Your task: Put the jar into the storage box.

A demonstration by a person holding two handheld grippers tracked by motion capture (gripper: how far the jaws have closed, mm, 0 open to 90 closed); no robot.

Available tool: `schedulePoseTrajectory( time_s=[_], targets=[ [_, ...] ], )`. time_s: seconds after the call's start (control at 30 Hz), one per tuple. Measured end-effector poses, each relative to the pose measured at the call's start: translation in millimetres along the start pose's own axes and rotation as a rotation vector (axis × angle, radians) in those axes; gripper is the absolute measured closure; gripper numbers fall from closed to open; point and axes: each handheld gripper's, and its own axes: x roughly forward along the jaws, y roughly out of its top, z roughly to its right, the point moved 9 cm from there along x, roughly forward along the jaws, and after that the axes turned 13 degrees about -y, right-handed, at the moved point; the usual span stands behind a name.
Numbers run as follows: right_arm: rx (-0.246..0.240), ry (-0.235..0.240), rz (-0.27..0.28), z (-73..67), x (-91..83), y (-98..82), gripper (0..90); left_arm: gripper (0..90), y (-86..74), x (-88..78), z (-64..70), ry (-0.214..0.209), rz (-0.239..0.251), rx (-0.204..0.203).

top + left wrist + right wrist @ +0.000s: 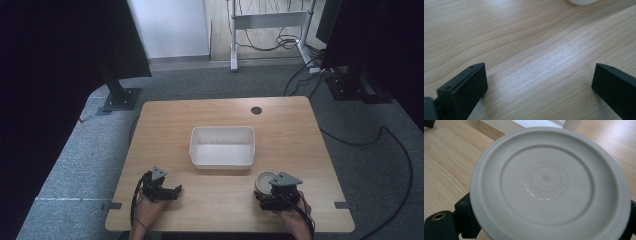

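Round grey plastic lid (547,182), embossed underside up, lies between the jaws of the right gripper (277,192), near the table's (220,117) front edge, before the white rectangular plastic tub (222,146); grip uncertain. Left gripper (165,190) rests low, jaws spread, empty.

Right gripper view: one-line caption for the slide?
Right gripper with its black jaws on either side of a round grey lid embossed with ring text, white tub behind on the wooden table.
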Motion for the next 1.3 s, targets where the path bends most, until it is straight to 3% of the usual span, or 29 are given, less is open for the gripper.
schedulePoseTrajectory(
  time_s=[1.3],
  targets=[
    [-0.008, 0.020, 0.018, -13.2, 17.1, 35.1, 9.1, 0.0, 0.0, 0.0, -0.1, 0.000, 0.000, 0.001]
  ],
)
